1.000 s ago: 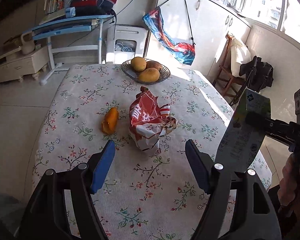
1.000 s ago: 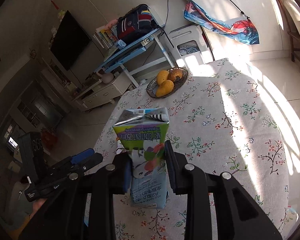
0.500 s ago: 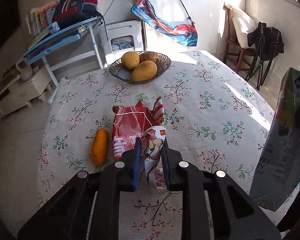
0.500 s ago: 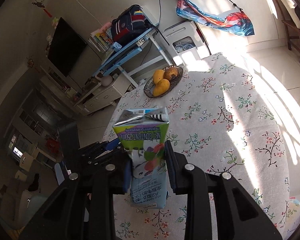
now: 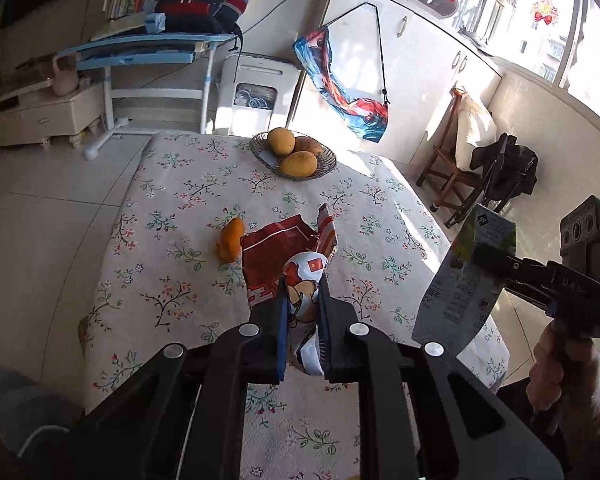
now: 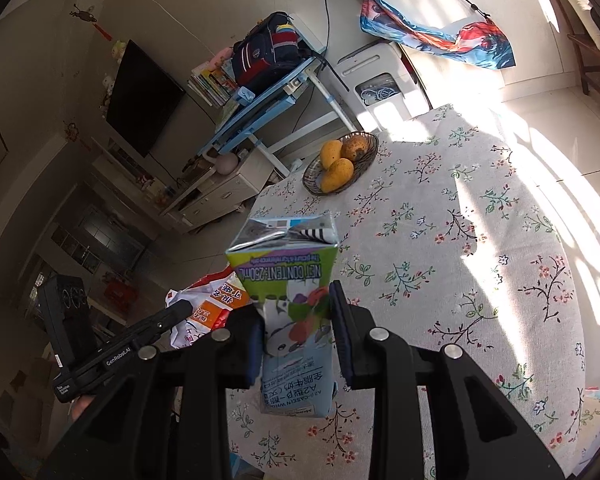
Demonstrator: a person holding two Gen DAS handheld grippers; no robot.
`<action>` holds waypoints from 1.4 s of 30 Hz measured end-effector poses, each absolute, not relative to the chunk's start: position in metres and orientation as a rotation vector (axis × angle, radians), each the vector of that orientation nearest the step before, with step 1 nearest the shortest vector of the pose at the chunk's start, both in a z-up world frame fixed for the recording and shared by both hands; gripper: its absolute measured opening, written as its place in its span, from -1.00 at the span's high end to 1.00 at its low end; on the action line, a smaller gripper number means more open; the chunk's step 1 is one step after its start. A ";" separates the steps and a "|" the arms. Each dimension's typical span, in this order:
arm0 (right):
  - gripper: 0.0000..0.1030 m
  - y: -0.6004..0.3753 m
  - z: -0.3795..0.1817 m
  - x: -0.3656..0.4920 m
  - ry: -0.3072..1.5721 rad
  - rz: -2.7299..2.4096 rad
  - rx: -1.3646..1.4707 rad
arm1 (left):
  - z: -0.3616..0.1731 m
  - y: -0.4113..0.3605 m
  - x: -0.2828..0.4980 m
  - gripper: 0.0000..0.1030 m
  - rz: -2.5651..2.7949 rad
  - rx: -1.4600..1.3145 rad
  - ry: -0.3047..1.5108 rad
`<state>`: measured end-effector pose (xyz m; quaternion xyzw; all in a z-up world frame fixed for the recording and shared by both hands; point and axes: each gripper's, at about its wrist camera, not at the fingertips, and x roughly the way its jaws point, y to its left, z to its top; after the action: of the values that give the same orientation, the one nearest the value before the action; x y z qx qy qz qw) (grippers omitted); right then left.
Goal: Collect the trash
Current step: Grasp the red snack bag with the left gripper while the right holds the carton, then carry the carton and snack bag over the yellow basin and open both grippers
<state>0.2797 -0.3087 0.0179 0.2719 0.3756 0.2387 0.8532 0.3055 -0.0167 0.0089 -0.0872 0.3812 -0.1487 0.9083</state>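
**Both grippers loaded, peel left on the table**

The left gripper (image 5: 303, 320) pinches the red snack wrapper (image 5: 286, 258), lifted above the table's (image 5: 172, 216) near edge; the right gripper (image 6: 296, 332) clamps the milk carton (image 6: 290, 280). Farther toward mid-table lies an orange peel (image 5: 231, 239). Next: probably carry both to a bin, unseen here.

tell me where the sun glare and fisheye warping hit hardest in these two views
Left wrist view: the window at upper right is blown out, and the floor tiles bow at the left edge. Right wrist view: hard sun bands wash out the tablecloth and the floor at right, the TV wall leans and curves, while the milk carton stays sharp.
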 end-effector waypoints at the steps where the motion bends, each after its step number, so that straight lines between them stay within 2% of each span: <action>1: 0.41 -0.305 0.018 0.278 0.795 0.514 0.566 | 0.008 -0.012 0.295 0.76 -0.303 -0.200 0.788; 13: 0.41 -0.256 0.021 0.234 0.847 0.673 0.484 | 0.005 0.012 0.187 0.76 -0.282 -0.264 0.800; 18: 0.41 -0.239 0.004 0.197 0.917 0.728 0.487 | 0.000 0.013 0.153 0.75 -0.290 -0.268 0.820; 27: 0.40 -0.183 -0.055 0.144 1.177 0.687 0.337 | -0.073 -0.009 0.119 0.75 -0.290 -0.266 1.008; 29: 0.34 -0.175 -0.068 0.137 1.223 0.646 0.301 | -0.092 -0.016 0.118 0.75 -0.277 -0.242 1.057; 31: 0.13 -0.170 -0.080 0.135 1.254 0.592 0.276 | -0.115 -0.024 0.122 0.75 -0.252 -0.215 1.133; 34: 0.06 -0.172 -0.089 0.134 1.269 0.523 0.297 | -0.137 -0.027 0.123 0.69 -0.216 -0.202 1.212; 35: -0.09 -0.175 -0.087 0.135 1.257 0.505 0.307 | -0.139 -0.030 0.122 0.67 -0.205 -0.184 1.218; 36: -0.15 -0.179 -0.083 0.136 1.228 0.474 0.312 | -0.138 -0.032 0.119 0.62 -0.198 -0.164 1.215; 42: -0.30 -0.186 -0.054 0.128 1.060 0.445 0.366 | -0.129 -0.043 0.104 0.39 -0.175 -0.107 1.170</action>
<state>0.1276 -0.1859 -0.0537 0.1719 0.4983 0.2091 0.8237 0.1038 -0.0430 -0.1286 -0.0504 0.5513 -0.0824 0.8287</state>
